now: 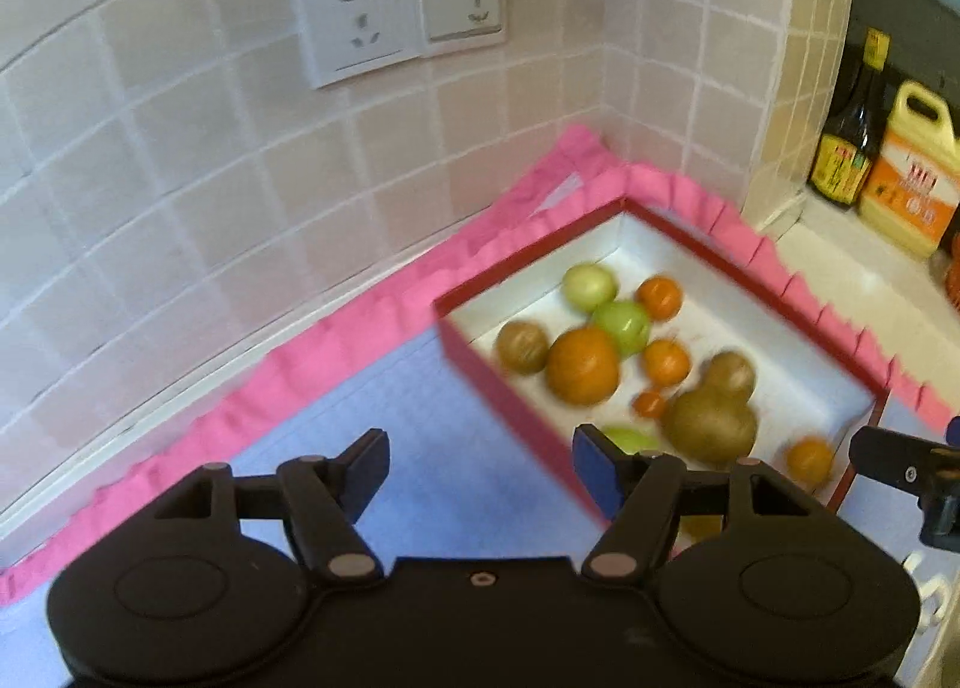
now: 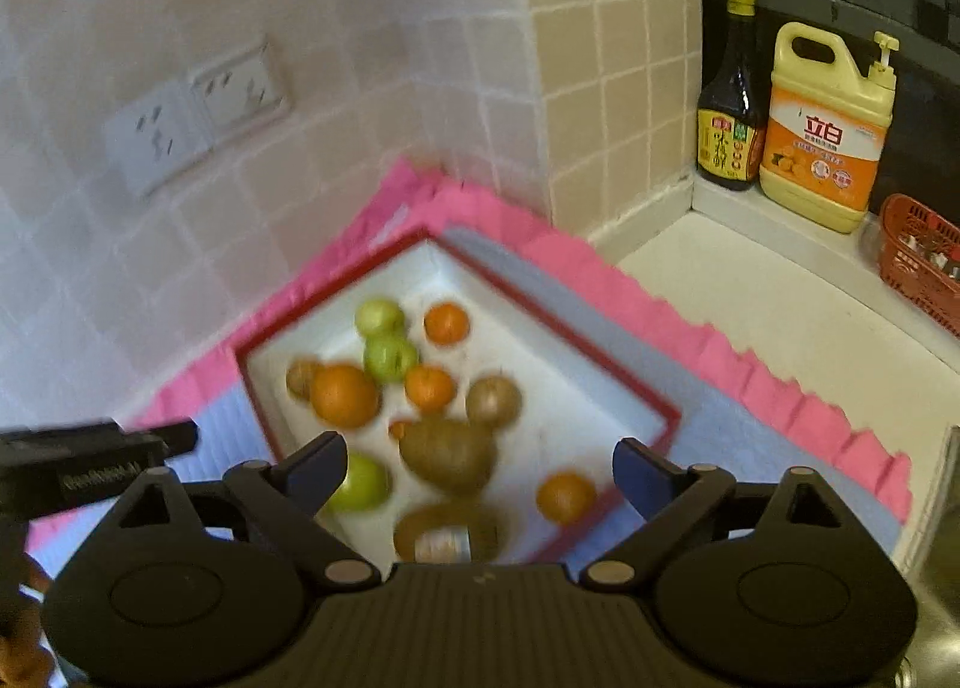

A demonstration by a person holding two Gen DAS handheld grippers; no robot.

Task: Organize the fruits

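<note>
Fruit box (image 2: 636, 388) below right claw (image 2: 480, 472); claw spread, empty.

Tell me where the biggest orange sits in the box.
In the right wrist view the biggest orange lies in the red-rimmed box, toward its left wall, between a brown fruit and a green apple.

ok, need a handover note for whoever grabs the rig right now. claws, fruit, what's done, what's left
Left claw: open, empty, held over the blue mat just left of the red box.
Right claw: open, empty, held over the near end of the box.
Fruit: all visible pieces lie loose and mixed inside the box: oranges, e.g. the big one; green apples, e.g.; brown pears, e.g. the largest.
Done: nothing sorted or grasped as far as the views show.
Left: all of the organizing. Both views are motion-blurred, so check your aim before closing on anything.
</note>
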